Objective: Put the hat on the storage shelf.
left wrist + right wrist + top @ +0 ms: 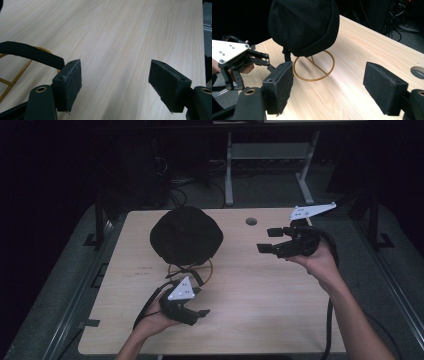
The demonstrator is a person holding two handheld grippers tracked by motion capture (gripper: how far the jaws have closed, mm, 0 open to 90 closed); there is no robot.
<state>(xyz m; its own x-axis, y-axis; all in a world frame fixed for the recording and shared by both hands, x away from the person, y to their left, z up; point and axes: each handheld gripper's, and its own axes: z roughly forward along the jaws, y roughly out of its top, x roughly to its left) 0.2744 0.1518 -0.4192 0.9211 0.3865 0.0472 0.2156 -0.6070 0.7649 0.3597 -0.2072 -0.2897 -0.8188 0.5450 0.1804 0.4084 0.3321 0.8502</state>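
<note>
right gripper view shows gold stand (pixel 314 67) under black hat (pixel 304 26); both grippers' fingers spread.

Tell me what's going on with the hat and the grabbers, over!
Both grippers open, fingers empty: left gripper low near the stand, right gripper raised beside the hat. Black hat sits on gold wire stand, untouched. Nothing in the way.

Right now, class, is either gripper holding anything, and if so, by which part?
Nothing is held. The left gripper and the right gripper both stand open over bare table, pads apart; the black hat sits untouched on its gold wire stand.
</note>
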